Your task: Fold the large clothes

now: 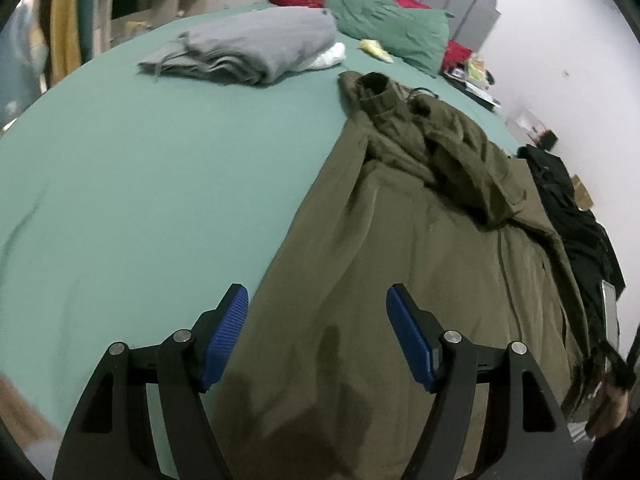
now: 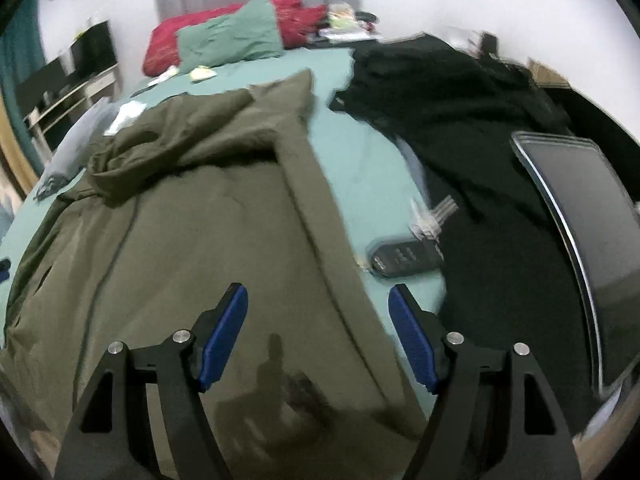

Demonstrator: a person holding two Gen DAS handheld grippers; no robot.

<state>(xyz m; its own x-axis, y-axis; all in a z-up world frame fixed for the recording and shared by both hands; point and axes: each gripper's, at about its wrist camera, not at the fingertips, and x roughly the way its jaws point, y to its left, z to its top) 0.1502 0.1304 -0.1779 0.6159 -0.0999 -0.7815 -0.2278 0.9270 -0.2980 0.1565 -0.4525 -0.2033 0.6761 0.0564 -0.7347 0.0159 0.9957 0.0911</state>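
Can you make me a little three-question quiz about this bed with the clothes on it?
1. True or false: the left gripper is holding the olive-green garment.
2. Which colour is the folded garment near the pillows: A grey, B pink, C orange?
3. Fill in: the garment lying to the right of the olive-green one is ____.

Key:
1. False. The left gripper is open above the cloth, and so is the right gripper.
2. A, grey.
3. Black: the black garment lies at the bed's edge.
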